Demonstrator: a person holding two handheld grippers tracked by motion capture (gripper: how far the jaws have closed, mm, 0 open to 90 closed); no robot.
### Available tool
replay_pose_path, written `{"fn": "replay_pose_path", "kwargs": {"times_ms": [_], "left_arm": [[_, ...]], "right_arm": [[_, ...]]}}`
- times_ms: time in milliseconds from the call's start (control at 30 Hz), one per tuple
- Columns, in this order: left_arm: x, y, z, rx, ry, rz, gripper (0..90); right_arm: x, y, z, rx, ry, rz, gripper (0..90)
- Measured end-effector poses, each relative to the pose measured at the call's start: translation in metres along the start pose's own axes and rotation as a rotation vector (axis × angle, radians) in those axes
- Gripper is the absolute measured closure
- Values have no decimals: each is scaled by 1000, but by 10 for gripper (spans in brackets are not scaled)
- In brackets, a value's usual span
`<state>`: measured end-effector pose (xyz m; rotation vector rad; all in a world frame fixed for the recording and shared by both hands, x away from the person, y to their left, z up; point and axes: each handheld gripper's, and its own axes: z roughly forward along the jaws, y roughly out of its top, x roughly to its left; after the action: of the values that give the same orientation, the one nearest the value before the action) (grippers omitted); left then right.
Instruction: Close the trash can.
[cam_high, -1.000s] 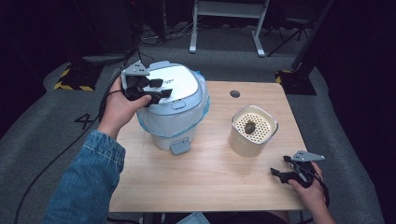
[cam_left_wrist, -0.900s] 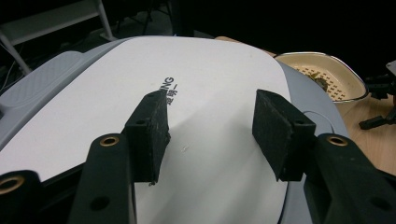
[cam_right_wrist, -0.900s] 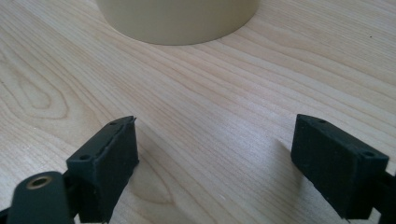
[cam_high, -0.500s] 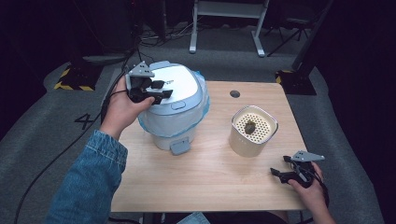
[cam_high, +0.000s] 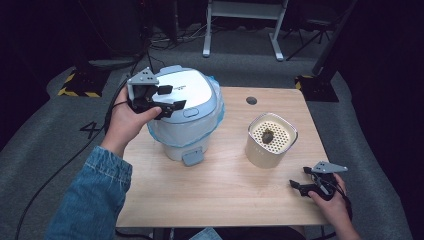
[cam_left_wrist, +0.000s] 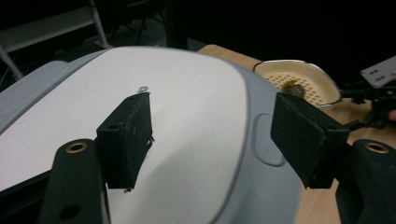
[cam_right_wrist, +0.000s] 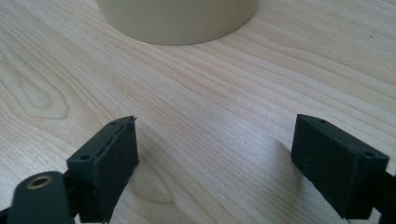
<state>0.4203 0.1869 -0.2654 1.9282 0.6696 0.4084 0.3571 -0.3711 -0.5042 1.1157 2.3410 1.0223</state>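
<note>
A white and pale blue rice cooker (cam_high: 196, 91) stands on the left half of the wooden table (cam_high: 225, 186), lid down. My left gripper (cam_high: 171, 98) hovers over the lid's left side. Its jaws have just been opening and now stand open (cam_left_wrist: 215, 135) above the white lid (cam_left_wrist: 196, 84), pressing on nothing. The oval lid button (cam_left_wrist: 266, 148) lies near the right pad. A cream container (cam_high: 270, 152) with a perforated insert holds a dark lump (cam_high: 268, 135). My right gripper (cam_high: 299, 178) rests open at the front right, with bare wood between its pads (cam_right_wrist: 215, 158) and the container's wall (cam_right_wrist: 177, 18) ahead.
A small round hole (cam_high: 251, 100) sits in the tabletop behind the container. A grey latch (cam_high: 192, 158) sticks out at the cooker's front. Beyond the table stand a metal frame (cam_high: 245, 27) and a yellow-black floor marker (cam_high: 75, 84). A cable (cam_high: 60, 170) trails left across the floor.
The left gripper's jaws stand wider apart than half a second ago, and it has shifted slightly over the lid. The right hand has stayed where it was.
</note>
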Motion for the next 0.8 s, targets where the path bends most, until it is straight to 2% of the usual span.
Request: {"fn": "replay_pose_path", "kwargs": {"times_ms": [133,233,400,567,667,800], "left_arm": [[-17,-1,-13,-30,-37,15,292],[-30,-4,-22,-27,-49,38,278],[-50,-15,-34,-24,-59,47,263],[-61,-30,-41,-5,-57,44,259],[-66,-41,-41,15,-27,56,242],[-72,-57,-38,33,-25,51,237]], "right_arm": [[0,0,0,0,0,0,149],[0,0,0,0,0,0,149],[0,0,0,1,-1,0,149],[1,0,0,0,-12,9,148],[2,1,1,0,-19,15,146],[3,1,2,0,-22,19,146]]}}
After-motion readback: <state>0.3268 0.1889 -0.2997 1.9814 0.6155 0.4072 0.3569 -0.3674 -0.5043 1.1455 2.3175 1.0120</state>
